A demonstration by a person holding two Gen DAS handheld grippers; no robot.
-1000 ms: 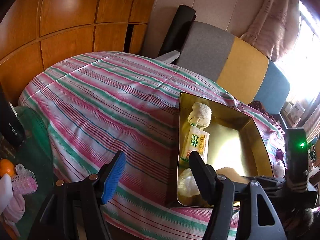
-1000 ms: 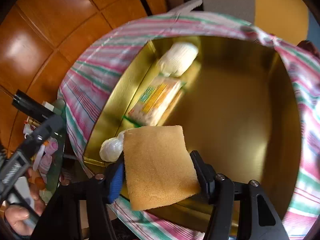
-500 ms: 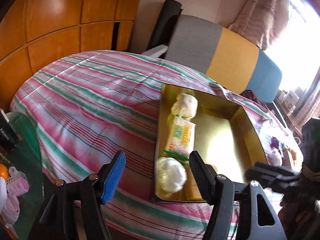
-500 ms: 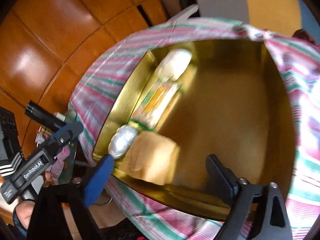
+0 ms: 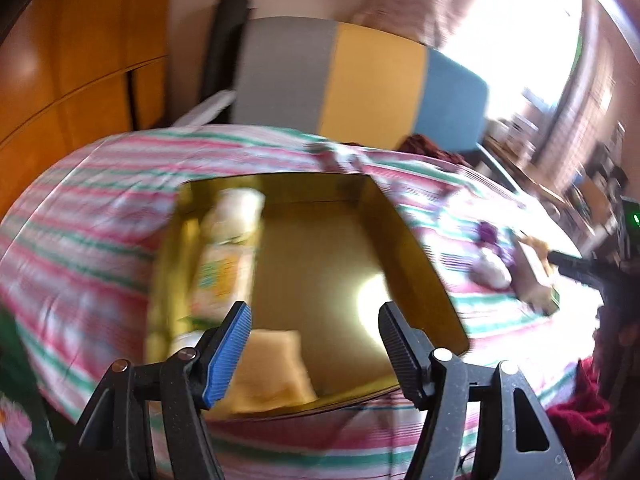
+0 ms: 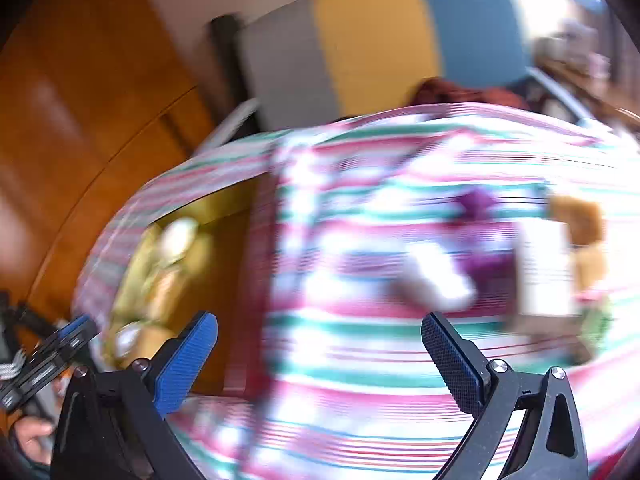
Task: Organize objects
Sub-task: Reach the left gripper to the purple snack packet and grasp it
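A gold tin box point(image 5: 416, 252) lies open on the striped cloth point(image 5: 92, 208). Along its left side lie a white roll point(image 5: 240, 208), a yellow-green packet point(image 5: 220, 280) and a tan sponge point(image 5: 268, 368) at the near corner. My left gripper point(image 5: 314, 344) is open and empty above the box's near edge. My right gripper point(image 6: 320, 364) is open and empty over the cloth right of the box point(image 6: 224, 248). Loose items lie on the cloth to the right: a purple thing point(image 6: 480, 204), a white bundle point(image 6: 436, 280) and a pale box point(image 6: 544, 268). Both views are blurred.
A grey, yellow and blue sofa back point(image 5: 360, 80) stands behind the table. Wooden panels point(image 5: 80, 60) are at the left. A dark red cloth point(image 5: 580, 412) hangs at the lower right. The right gripper's arm point(image 5: 588, 268) reaches in from the right.
The right gripper let go of the tan sponge into the box's near corner, opened, and swung right over the cloth. The left gripper moved right, over the box.
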